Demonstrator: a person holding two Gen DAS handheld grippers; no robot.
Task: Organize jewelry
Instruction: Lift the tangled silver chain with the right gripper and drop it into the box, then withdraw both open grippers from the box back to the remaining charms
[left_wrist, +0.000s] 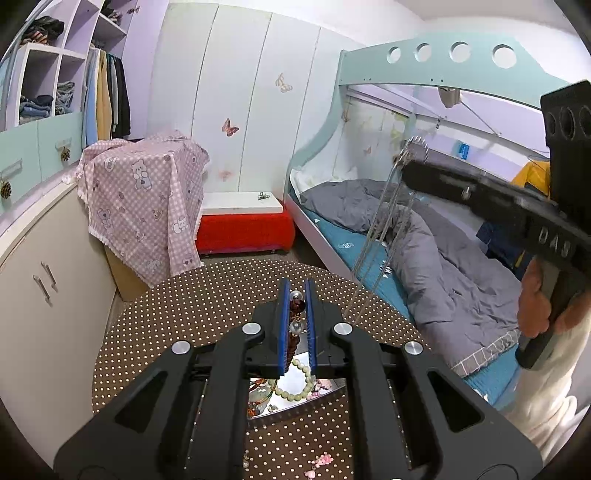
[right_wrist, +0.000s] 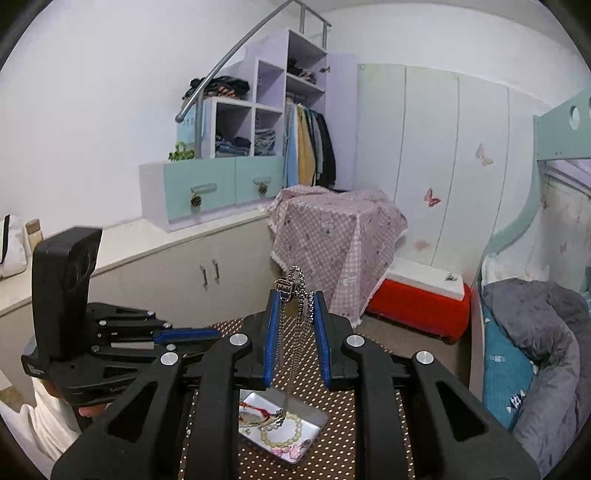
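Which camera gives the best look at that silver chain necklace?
The right wrist view: the silver chain necklace hangs close up between its jaws, over the metal tray. The left wrist view shows it blurred, dangling at a distance.

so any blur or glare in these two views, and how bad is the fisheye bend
Left wrist view: the right claw and its silver chain are motion-smeared, and the wardrobe panels bow. Right wrist view: sharp, with dark corners and glare on the metal tray.
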